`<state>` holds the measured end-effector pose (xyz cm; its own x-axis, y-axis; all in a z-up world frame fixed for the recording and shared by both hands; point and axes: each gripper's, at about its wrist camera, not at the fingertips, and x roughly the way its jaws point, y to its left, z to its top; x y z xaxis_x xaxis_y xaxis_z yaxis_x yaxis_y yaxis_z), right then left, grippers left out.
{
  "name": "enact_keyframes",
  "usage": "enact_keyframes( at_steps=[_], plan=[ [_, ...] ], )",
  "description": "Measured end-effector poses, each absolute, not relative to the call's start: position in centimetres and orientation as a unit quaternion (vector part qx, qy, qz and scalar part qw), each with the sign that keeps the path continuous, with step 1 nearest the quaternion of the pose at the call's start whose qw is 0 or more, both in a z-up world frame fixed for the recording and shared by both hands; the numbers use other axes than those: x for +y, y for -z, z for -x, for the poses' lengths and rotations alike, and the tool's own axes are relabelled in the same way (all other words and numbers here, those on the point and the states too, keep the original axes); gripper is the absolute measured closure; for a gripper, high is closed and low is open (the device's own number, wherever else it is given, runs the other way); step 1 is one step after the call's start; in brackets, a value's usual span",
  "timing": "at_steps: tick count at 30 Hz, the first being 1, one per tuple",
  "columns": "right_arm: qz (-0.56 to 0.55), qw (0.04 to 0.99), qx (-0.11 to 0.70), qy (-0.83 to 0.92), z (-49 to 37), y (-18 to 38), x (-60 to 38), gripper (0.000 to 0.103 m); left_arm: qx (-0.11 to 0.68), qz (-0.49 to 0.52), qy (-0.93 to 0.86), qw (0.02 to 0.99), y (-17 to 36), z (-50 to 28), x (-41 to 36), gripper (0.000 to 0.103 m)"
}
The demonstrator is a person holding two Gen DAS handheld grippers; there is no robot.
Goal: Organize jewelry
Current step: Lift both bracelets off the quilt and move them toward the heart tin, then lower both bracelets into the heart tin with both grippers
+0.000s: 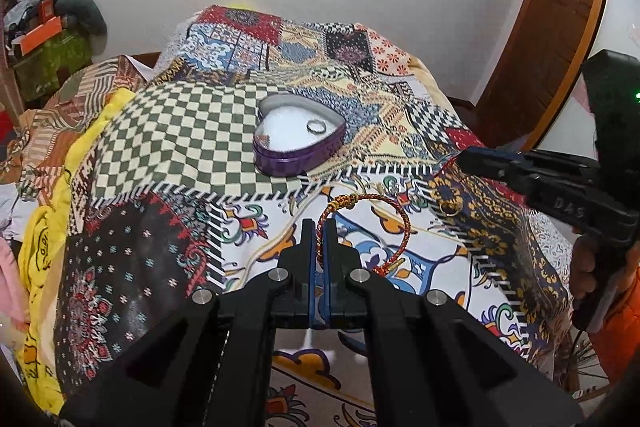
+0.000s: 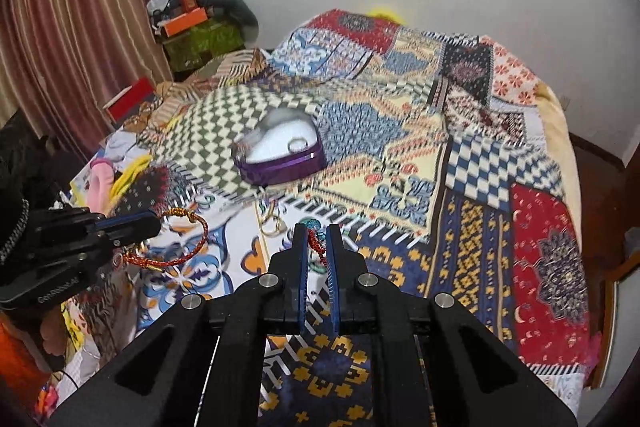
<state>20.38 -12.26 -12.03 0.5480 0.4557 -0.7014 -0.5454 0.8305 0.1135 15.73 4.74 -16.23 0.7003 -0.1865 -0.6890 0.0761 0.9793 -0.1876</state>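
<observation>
I count one piece put away so far: a silver ring (image 1: 317, 126) lies on the white padding inside the purple heart-shaped box (image 1: 298, 141), which sits open on the patchwork quilt (image 1: 168, 131) covering the bed. Everything else I can see is not yet in the box.

My left gripper (image 1: 319, 227) has its fingers pressed nearly together on the cord of the red and gold bracelet (image 1: 384, 223), near its gold knot. The loop trails off to the right over the white-patterned patch of the quilt. Whether it is lifted clear or resting on the cloth I can't tell from either view. It sits well short of the box.

My right gripper (image 2: 318, 239) has its fingers drawn in to a narrow gap, with a red cord piece with a teal bead (image 2: 314, 237) between them. It looks pinched, though that view is blurred, so I judge this rather than see it cleanly.

A gold ring (image 1: 450, 209) lies loose on the dark blue and gold patch, near the right gripper's tip. In the right wrist view there is also a thin gold chain (image 2: 270, 221) on the white patch below the box.

So I'd put the task at an early stage: one item stored, two gripped and waiting to go to the box, at least two more to collect.
</observation>
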Motion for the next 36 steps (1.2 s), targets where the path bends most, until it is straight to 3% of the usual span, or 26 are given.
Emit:
enact_keyframes(
  at_steps=[18, 36],
  plan=[
    [0.048, 0.908, 0.305, -0.284, -20.7, 6.0, -11.4, 0.095, 0.333, 0.068, 0.053, 0.939, 12.7, -18.3, 6.8, 0.102],
    [0.052, 0.897, 0.314, -0.307, -25.1, 7.1, -6.8, 0.095, 0.341, 0.061, 0.035, 0.937, 13.5, -25.0, 7.9, 0.102]
  ],
)
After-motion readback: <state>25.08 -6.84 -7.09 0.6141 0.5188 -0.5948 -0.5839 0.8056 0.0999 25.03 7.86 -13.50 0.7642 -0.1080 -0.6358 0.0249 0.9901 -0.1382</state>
